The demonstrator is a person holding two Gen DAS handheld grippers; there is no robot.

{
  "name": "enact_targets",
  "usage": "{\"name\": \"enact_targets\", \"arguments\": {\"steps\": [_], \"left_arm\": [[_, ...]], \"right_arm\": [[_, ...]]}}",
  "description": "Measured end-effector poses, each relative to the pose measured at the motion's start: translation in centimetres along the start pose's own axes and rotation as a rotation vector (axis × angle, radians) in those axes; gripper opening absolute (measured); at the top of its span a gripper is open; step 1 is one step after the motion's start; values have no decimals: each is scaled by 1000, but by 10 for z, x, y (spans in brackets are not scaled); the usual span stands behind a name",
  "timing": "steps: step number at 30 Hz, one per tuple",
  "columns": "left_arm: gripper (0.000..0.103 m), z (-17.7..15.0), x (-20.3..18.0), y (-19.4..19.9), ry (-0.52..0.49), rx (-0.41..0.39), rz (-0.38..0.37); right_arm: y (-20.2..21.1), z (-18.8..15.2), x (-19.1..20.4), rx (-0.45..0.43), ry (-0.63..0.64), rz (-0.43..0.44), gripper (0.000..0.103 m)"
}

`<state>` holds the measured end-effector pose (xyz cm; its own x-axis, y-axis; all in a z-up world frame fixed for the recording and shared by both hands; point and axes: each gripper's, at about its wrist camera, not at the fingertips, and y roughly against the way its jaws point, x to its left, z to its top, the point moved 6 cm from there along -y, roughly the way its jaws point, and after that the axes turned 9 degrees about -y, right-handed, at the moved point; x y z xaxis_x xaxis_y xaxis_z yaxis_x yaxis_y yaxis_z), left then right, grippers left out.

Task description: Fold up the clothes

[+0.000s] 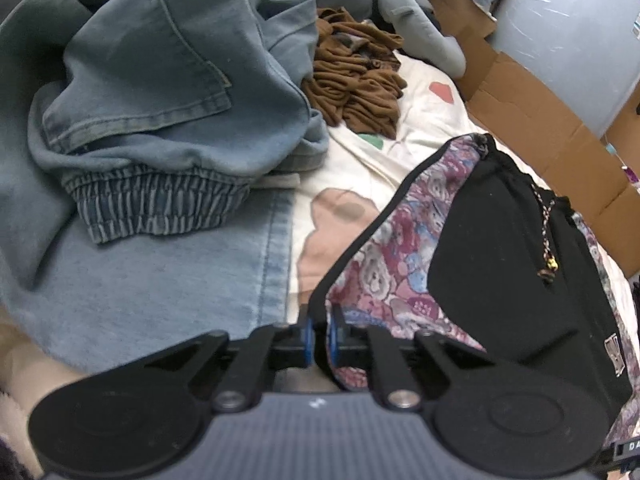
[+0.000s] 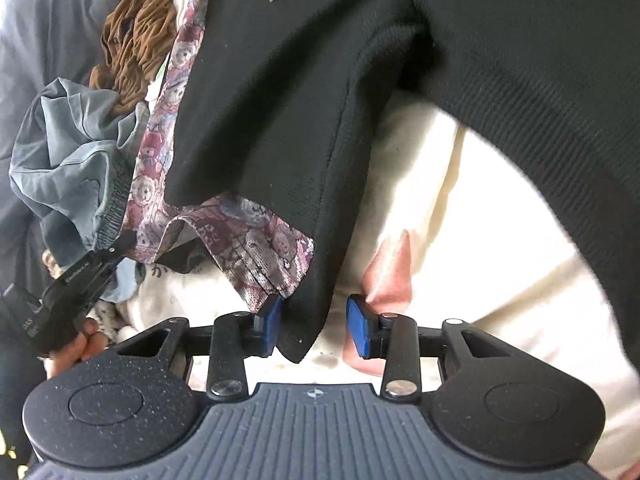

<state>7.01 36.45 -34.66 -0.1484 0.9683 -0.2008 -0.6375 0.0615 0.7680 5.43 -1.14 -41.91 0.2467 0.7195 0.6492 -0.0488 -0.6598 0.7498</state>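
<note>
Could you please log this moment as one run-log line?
left gripper: shut on black jacket hem | right gripper: open around hem corner | jeans: beside

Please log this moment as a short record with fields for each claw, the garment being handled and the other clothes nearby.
left claw: shut on the black-trimmed edge of the black and teddy-print garment
right claw: open, a hanging black corner of the same garment between its blue pads, nearer the left one
garment state: lifted, draped, not yet folded
surface: cream bedcover with coloured patches
other clothes: denim garment in a heap beside it; brown garment crumpled farther back
background: cardboard box along the bed edge
</note>
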Motion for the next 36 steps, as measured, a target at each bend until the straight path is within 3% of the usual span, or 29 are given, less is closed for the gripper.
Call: {"name": "enact_targets", "arguments": {"steps": [1, 4, 11, 16, 22, 29, 36], "left_arm": [[8, 0, 1, 0, 5, -1, 1], [8, 1, 3, -2, 18, -4, 4], [7, 9, 9, 7, 54, -62, 13], [7, 9, 14, 10, 75, -55, 36], [7, 11, 17, 21, 94, -69, 64], [8, -5, 26, 1, 78, 28, 98], [16, -1, 34, -1, 69, 31, 146]], "right_arm": [[-4, 0, -3, 22, -3, 10, 14], [-5, -2, -7, 51, 5, 11, 0], [7, -8, -8, 74, 70, -47, 0], [3, -9, -4, 104, 111, -59, 0], [4, -9, -2, 129, 73, -49, 0], [-2, -10, -10, 152, 114, -115, 0], [16, -5, -6, 173, 176, -226, 8]]}}
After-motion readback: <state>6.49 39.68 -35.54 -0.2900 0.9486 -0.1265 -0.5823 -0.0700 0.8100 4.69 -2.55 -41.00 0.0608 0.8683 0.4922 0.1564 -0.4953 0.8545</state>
